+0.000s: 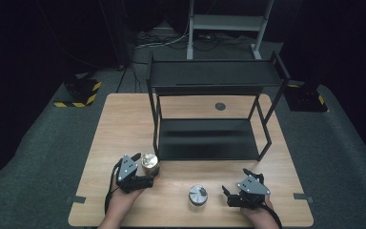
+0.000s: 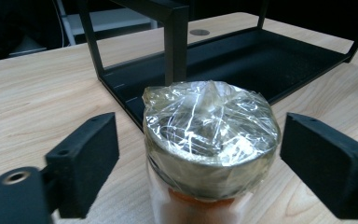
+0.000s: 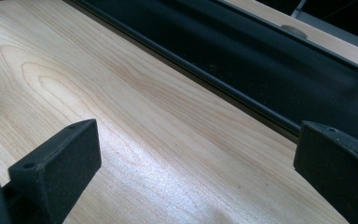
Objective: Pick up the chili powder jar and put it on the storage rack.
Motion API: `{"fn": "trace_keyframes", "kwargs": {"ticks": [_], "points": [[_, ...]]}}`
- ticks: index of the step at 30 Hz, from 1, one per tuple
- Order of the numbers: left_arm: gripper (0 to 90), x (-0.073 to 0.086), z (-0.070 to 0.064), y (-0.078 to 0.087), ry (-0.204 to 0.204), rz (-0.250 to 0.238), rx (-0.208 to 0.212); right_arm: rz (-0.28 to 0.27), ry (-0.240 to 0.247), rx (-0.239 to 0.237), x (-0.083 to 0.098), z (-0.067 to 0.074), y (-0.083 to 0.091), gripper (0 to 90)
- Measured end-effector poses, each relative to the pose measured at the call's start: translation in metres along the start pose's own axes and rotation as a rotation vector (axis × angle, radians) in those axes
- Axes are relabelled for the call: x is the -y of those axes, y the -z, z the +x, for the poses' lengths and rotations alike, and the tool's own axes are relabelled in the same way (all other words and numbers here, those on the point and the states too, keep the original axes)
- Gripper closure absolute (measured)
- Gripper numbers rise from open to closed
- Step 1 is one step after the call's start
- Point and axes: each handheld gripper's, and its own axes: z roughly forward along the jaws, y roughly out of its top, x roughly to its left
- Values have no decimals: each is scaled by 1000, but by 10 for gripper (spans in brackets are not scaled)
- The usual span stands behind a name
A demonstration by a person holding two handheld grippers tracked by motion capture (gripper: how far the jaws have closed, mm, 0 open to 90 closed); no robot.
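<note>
On the desk, just in front of the rack's left post, a wrapped jar stands between the wide-open jaws of the left gripper, neither pad touching it. The likely step is the grasp: close evenly on the body below the crinkled lid, keeping the jar upright. The right gripper rests open and empty beside a second jar.

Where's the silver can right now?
In the high view the silver can stands on the table's near edge, between the two grippers, nearer the right gripper, with the black shelf behind it.
</note>
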Motion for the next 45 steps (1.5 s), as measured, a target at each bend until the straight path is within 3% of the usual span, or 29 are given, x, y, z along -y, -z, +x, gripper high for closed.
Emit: {"fn": "trace_keyframes", "kwargs": {"ticks": [6,17,34,45], "points": [[227,0,4,0,-23,-10,10,0,-2,-1,0,0,0,0],[329,4,8,-2,-22,-28,45,2,1,-2,0,0,0,0],[343,2,7,2,-22,-25,41,6,3,-4,-1,0,0,0],[343,-16,2,22,-37,-81,61,8,3,-7,-1,-1,-1,0]]}}
